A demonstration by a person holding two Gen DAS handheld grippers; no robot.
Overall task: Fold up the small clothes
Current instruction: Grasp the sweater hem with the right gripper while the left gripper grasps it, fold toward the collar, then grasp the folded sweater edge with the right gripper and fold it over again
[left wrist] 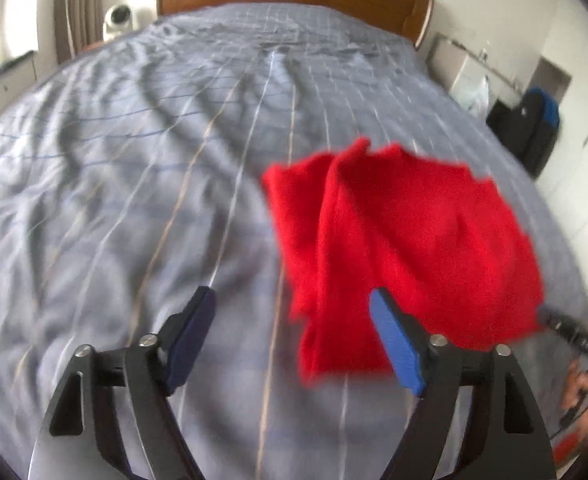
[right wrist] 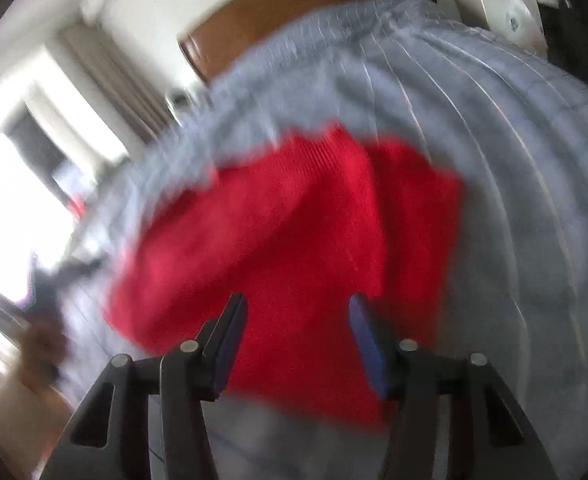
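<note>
Bed (left wrist: 134,200) with grey checked cover noted; red knit garment (left wrist: 405,248) lies part-folded on it: soft, light, limp, best pinched at an edge. Left hand-held gripper (left wrist: 294,312) gapes wide, right hand-held gripper (right wrist: 297,312) half-spread, both empty.

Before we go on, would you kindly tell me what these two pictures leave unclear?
- Red garment, right wrist view: motion blur hides its folds and edges.
- Same garment, left wrist view: one gripper finger covers part of its near edge; what kind of garment it is stays unclear.
- Bed: near edge cut off by the frame.
</note>
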